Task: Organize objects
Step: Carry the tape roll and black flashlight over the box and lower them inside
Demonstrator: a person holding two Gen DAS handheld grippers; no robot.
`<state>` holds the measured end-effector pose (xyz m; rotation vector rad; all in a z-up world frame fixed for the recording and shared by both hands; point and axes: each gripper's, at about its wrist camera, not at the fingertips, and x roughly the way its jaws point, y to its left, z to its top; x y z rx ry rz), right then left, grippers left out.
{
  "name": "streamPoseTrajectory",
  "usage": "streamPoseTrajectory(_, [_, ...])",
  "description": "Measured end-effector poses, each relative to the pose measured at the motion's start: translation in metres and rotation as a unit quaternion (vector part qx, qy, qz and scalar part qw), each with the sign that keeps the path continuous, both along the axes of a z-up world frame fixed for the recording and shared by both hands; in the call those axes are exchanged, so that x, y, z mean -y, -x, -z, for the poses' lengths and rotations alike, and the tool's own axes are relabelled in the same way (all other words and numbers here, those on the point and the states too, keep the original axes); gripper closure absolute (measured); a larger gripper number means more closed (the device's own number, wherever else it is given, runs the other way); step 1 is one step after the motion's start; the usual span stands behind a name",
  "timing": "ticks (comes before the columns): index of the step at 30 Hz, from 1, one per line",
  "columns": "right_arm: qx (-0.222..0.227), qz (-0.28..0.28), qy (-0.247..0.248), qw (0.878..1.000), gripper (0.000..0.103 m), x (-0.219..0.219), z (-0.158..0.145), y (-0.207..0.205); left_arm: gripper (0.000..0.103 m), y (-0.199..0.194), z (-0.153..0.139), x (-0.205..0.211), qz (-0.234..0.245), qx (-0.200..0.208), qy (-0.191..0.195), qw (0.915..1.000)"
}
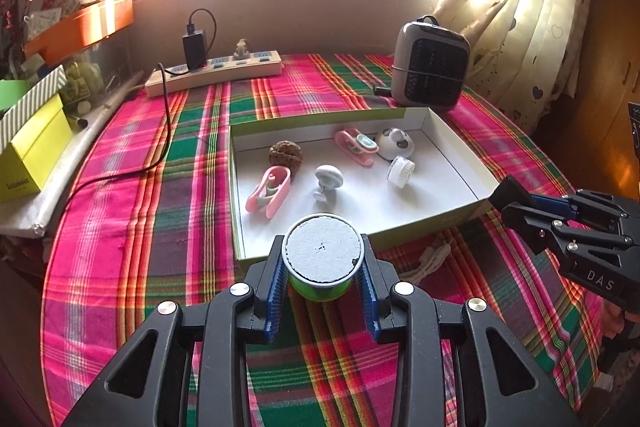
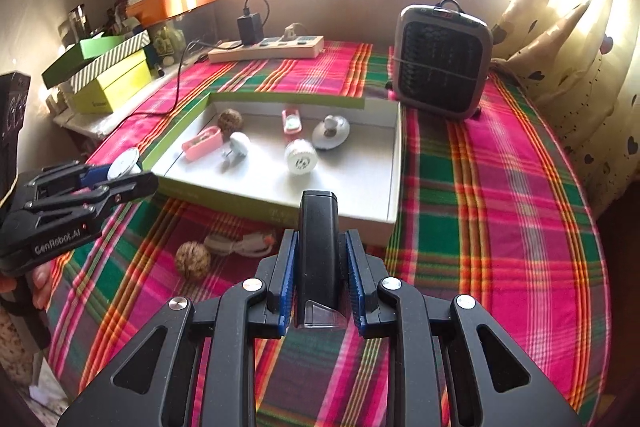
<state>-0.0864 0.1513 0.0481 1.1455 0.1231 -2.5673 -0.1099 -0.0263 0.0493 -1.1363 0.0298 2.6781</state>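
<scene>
Left claw (image 1: 322, 269) closed on a small green tub (image 1: 322, 259) with a grey-white round lid, pads pressing its sides, tub held clear of the cloth. Right claw (image 2: 318, 267) closed on a slim black device (image 2: 318, 247) with a clear end toward the wrist, long axis running straight along the fingers and pointing at the tray.

Open white cardboard tray (image 1: 456, 163) with green outer walls lying straight ahead of both claws, its near wall just beyond the held things. From the left wrist view the tub sits just short of the near wall, toward the tray's left half; from the right wrist view the black device's tip overlaps the near wall toward the tray's right half. Both claws about equally near; probably a short forward carry over the wall, then a release onto bare tray floor.

Already in the tray: pink clip-like item (image 1: 269, 191), walnut (image 1: 285, 155), white plug adapter (image 1: 327, 183), white ribbed round cap (image 1: 401, 170), second pink item (image 1: 356, 145), round white piece (image 1: 394, 143). Outside the tray: another walnut (image 2: 193, 261) and a coiled white cable (image 2: 240, 245) on the cloth before the near wall.

Desk (image 2: 500, 187) covered in pink, green and yellow plaid cloth. Power strip (image 1: 214, 71) with a black charger at the far edge, grey fan heater (image 1: 432, 67) at the far right. Bright window behind, patterned curtain to the right, stacked boxes to the left.
</scene>
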Motion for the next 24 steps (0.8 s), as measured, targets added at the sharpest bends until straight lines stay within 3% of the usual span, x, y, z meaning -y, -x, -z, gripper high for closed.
streamPoseTrajectory(14, [0.002, 0.024, 0.000, 1.000, 0.079, 0.000, -0.008, 0.063, 0.073, 0.033, 0.003, 0.000, -0.006, 0.003, 0.001, 1.0000])
streamPoseTrajectory(24, [0.027, 0.041, -0.008, 0.999, 0.079, 0.002, 0.005, 0.108, 0.073, 0.053, 0.013, -0.001, -0.011, 0.017, 0.002, 0.9998])
